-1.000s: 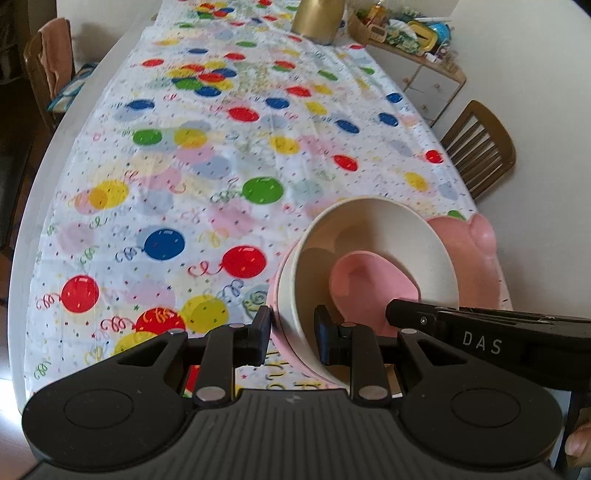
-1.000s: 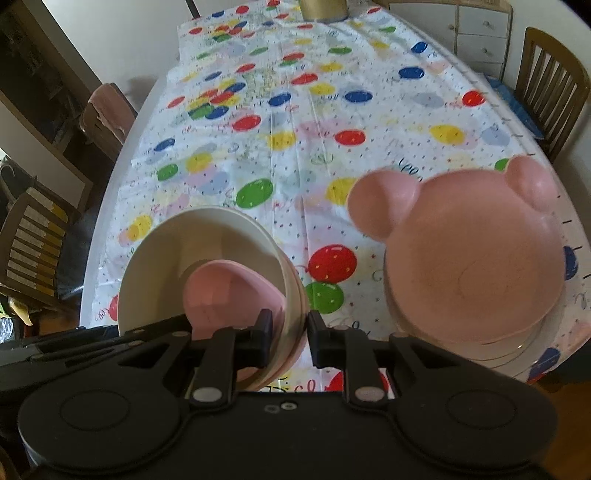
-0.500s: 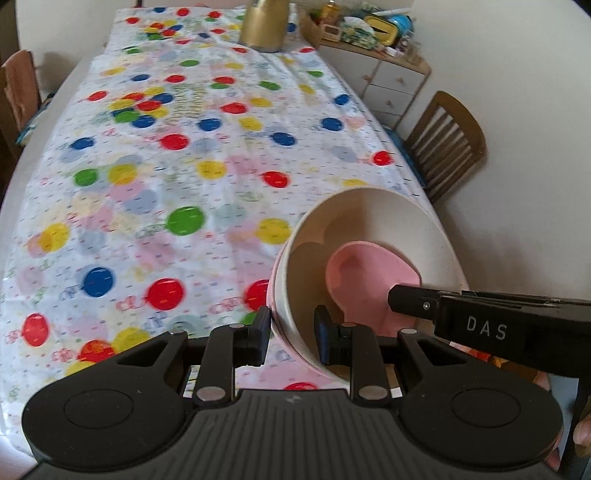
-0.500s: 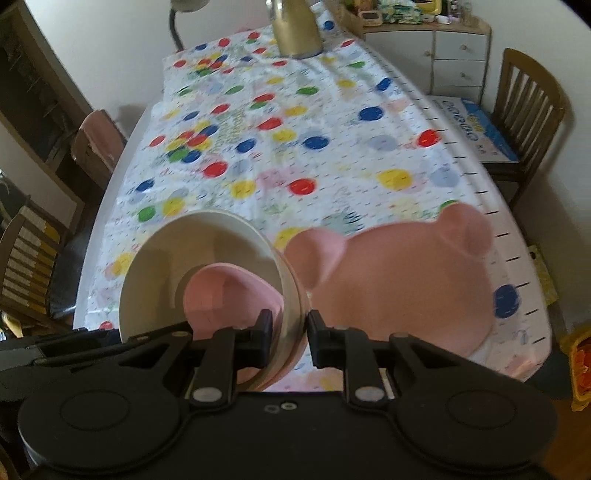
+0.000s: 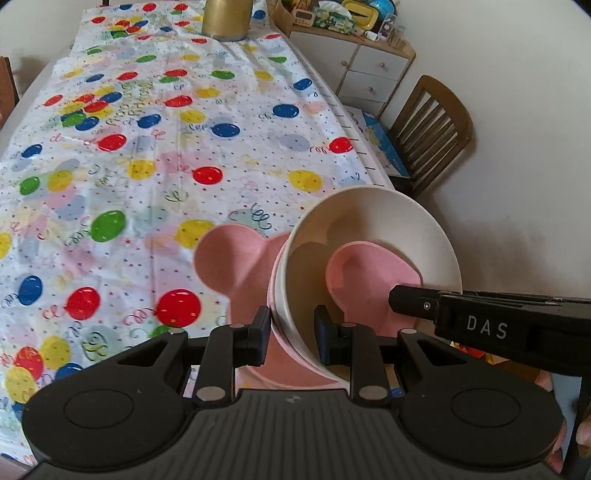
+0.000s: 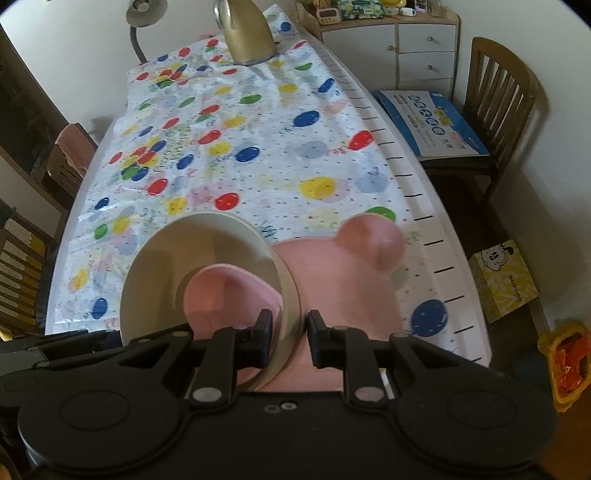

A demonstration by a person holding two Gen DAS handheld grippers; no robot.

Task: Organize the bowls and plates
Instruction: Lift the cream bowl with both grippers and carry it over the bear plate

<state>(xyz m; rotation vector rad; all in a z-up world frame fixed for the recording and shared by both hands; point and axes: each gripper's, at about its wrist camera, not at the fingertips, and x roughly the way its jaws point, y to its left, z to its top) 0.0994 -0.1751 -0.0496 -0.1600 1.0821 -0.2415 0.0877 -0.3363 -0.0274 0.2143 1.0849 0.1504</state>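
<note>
A stack of bowls hangs tilted above the table: a cream bowl (image 5: 373, 221) (image 6: 177, 258) with a small pink bowl (image 5: 369, 284) (image 6: 229, 299) inside it and a pink rim showing outside. My left gripper (image 5: 291, 332) is shut on the stack's left rim. My right gripper (image 6: 290, 332) is shut on the opposite rim, and its black body (image 5: 480, 325) crosses the left wrist view. Under the stack lies a pink bear-eared plate (image 5: 229, 258) (image 6: 354, 288) near the table's right edge, partly hidden by the bowls.
A balloon-print tablecloth (image 5: 147, 155) covers the long table. A gold kettle (image 6: 251, 33) stands at the far end. Wooden chairs (image 6: 506, 96) (image 6: 70, 158) flank the table, with a white drawer cabinet (image 5: 369, 66) and a yellow box (image 6: 506, 284) on the right side.
Both grippers have carried the bowl stack sideways to the right, from beside the bear-eared plate to above it. Neither grip has changed.
</note>
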